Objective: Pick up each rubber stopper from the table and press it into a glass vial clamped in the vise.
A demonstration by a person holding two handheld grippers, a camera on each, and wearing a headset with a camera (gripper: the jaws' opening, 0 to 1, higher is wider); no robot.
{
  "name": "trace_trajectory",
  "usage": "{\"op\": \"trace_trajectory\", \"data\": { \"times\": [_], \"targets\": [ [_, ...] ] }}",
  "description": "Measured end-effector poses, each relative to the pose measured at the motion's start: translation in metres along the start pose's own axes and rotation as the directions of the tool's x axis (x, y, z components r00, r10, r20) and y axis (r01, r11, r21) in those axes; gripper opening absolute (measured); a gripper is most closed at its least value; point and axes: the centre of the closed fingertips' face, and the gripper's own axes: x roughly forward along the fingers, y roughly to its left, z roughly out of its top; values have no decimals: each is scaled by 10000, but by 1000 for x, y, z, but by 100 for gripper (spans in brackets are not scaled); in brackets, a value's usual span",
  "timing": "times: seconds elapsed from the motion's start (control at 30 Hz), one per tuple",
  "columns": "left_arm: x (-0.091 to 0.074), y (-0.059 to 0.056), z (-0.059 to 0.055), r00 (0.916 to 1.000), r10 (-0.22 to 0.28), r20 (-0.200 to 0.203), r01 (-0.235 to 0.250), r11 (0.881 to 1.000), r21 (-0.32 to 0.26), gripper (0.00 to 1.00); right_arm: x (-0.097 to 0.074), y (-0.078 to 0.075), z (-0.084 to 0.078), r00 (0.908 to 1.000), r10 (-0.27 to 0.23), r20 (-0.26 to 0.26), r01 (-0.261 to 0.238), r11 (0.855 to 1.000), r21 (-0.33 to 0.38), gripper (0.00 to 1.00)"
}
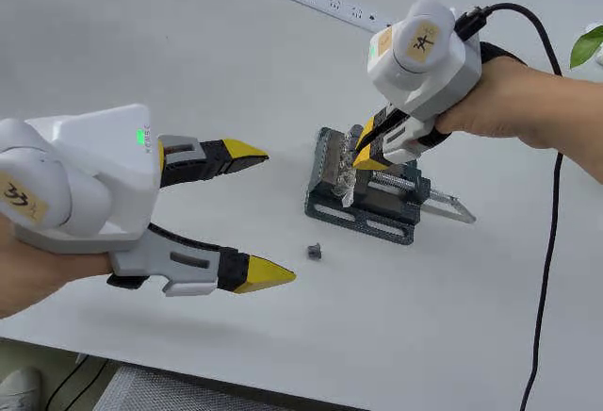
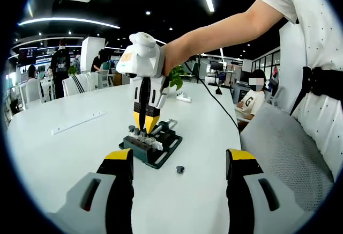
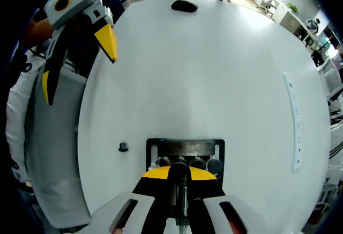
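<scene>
White table (image 1: 188, 53) holds a vise (image 1: 363, 213) of vials (image 1: 344, 180); the right tool (image 1: 363, 155) is pressed together above them, and the spread left tool (image 1: 280, 216) is nearer the loose stopper (image 1: 315, 252) beside the vise

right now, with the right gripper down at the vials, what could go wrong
1. The right gripper sits tips-down on the glass vials in the vise; an off-centre push might crack glass or seat a stopper crooked.
2. The loose stopper lies close to the vise; the open left gripper reaching in could knock it away or bump the right one.
</scene>
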Motion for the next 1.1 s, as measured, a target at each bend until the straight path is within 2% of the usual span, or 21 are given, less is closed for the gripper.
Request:
{"op": "trace_trajectory", "data": {
  "times": [0.6, 1.1],
  "targets": [
    [0, 0, 1, 10000, -24, 79, 25, 9999, -120, 68, -1, -1, 1, 9997, 219, -77, -216, 9992, 322, 6],
    [1, 1, 2, 9998, -22, 178, 26, 9997, -238, 66, 1, -2, 2, 9978, 399, -530, -374, 9982, 476, 6]
  ]
}}
